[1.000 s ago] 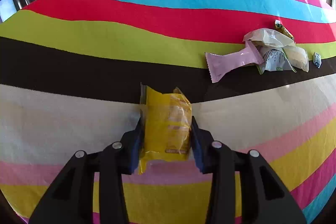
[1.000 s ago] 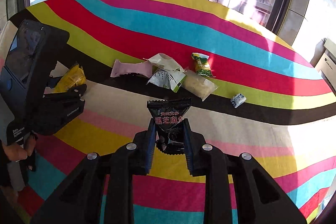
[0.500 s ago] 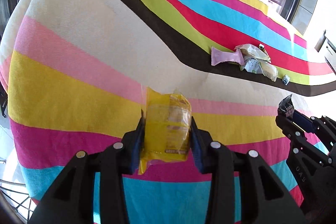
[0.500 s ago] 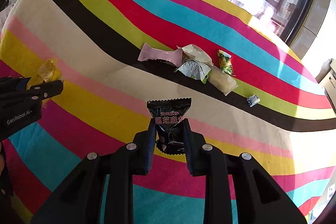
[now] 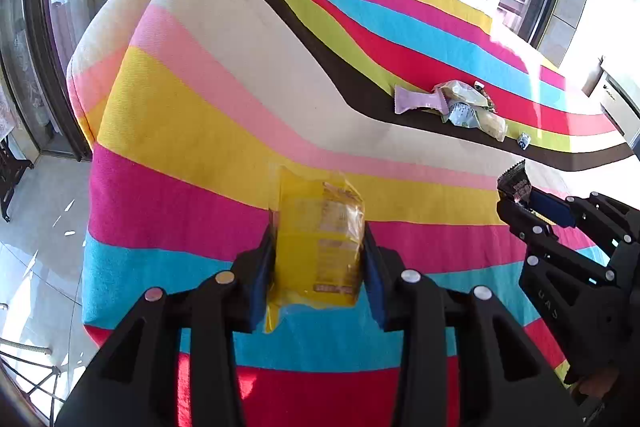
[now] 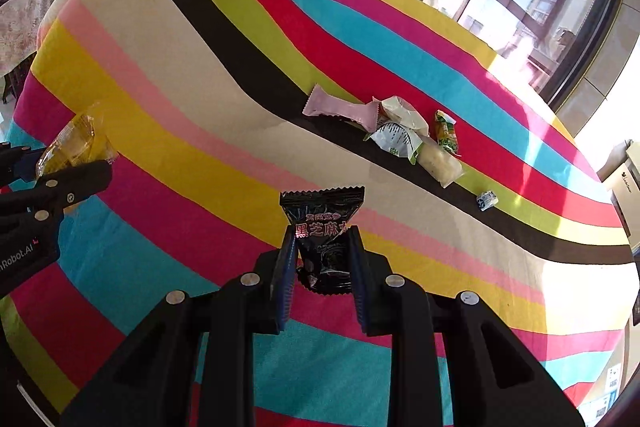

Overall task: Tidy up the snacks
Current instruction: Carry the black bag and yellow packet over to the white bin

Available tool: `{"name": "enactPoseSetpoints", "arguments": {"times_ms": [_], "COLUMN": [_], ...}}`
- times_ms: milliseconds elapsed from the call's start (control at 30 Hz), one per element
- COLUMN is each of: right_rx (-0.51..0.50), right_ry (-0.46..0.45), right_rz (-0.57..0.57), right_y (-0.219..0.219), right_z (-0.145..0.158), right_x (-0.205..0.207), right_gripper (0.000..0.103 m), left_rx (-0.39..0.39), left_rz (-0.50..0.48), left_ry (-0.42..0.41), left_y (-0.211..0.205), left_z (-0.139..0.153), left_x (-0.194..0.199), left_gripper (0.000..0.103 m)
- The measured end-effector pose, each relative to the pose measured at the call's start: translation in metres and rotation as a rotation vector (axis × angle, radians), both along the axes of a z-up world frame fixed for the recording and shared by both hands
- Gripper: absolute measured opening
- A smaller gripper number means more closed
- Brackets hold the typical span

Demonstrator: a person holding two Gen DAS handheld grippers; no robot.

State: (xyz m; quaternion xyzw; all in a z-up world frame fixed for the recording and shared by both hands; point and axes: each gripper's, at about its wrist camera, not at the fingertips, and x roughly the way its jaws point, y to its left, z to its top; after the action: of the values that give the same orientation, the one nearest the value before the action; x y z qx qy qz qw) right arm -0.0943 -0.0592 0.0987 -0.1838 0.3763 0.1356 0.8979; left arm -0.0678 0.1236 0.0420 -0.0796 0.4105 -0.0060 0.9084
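The yellow snack packet (image 5: 320, 239) is clamped in the left gripper (image 5: 320, 259), lifted clear above the striped tablecloth (image 5: 224, 95). The black sesame packet (image 6: 324, 247) sits pinched in the right gripper (image 6: 322, 267), also held above the cloth. Both have swung away from the snack pile (image 6: 400, 131), which a second ago lay just ahead of the yellow packet and now sits well off on the dark stripe. Looks like a carry-off: two snacks pulled from the pile toward the near side of the cloth, no drop spot visible yet.
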Motion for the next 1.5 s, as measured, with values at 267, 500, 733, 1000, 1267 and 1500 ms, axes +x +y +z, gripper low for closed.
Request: {"name": "enactPoseSetpoints", "arguments": {"times_ms": [267, 500, 733, 1000, 1267, 1500], "right_rx": [-0.029, -0.045, -0.033, 0.002, 0.141, 0.245], "right_ry": [-0.021, -0.041, -0.062, -0.081, -0.043, -0.042], "right_rz": [0.027, 0.047, 0.033, 0.000, -0.068, -0.154], "right_y": [0.015, 0.016, -0.003, -0.049, -0.144, -0.220], "right_z": [0.013, 0.026, 0.039, 0.052, 0.052, 0.044], "right_x": [-0.015, -0.033, -0.056, -0.089, -0.134, -0.184], "right_gripper": [0.026, 0.026, 0.026, 0.026, 0.026, 0.026], "left_rx": [-0.005, 0.011, 0.036, 0.070, 0.114, 0.057], "left_rz": [0.010, 0.003, -0.043, -0.134, -0.317, -0.526], "left_ry": [-0.019, -0.034, -0.065, -0.097, -0.109, -0.057], "left_y": [0.017, 0.021, 0.001, -0.042, -0.119, -0.188], "left_z": [0.007, 0.015, 0.032, 0.055, 0.067, 0.067], "left_x": [-0.022, -0.045, -0.060, -0.075, -0.087, -0.101], "left_gripper": [0.040, 0.040, 0.040, 0.040, 0.040, 0.040]}}
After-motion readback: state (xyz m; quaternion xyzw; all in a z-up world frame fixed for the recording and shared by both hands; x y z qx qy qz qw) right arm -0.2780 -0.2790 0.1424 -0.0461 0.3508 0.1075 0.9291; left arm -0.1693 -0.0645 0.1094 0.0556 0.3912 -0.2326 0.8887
